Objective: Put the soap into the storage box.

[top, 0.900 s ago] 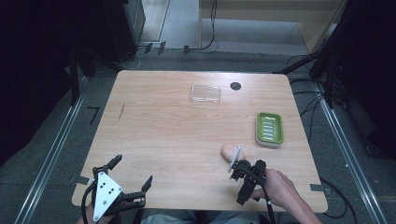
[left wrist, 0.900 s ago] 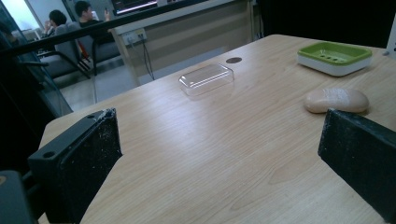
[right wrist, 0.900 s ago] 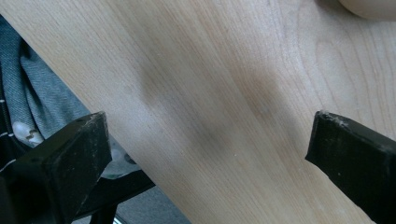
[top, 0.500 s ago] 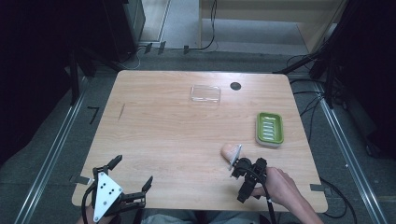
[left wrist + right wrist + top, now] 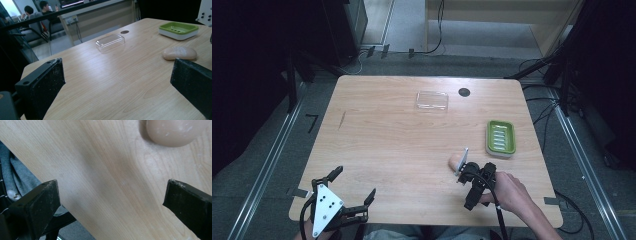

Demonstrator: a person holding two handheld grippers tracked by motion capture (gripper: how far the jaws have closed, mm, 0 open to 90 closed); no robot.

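A light wooden table (image 5: pixel 382 145) carries a clear plastic lid (image 5: pixel 432 100), a green soap dish (image 5: pixel 500 138) and a beige soap bar (image 5: pixel 179 53).

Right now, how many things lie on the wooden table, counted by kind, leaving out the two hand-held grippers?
Pale peach oval bar of soap: 1
Green rectangular soap dish with white base: 1
Clear plastic rectangular lid: 1
Total: 3
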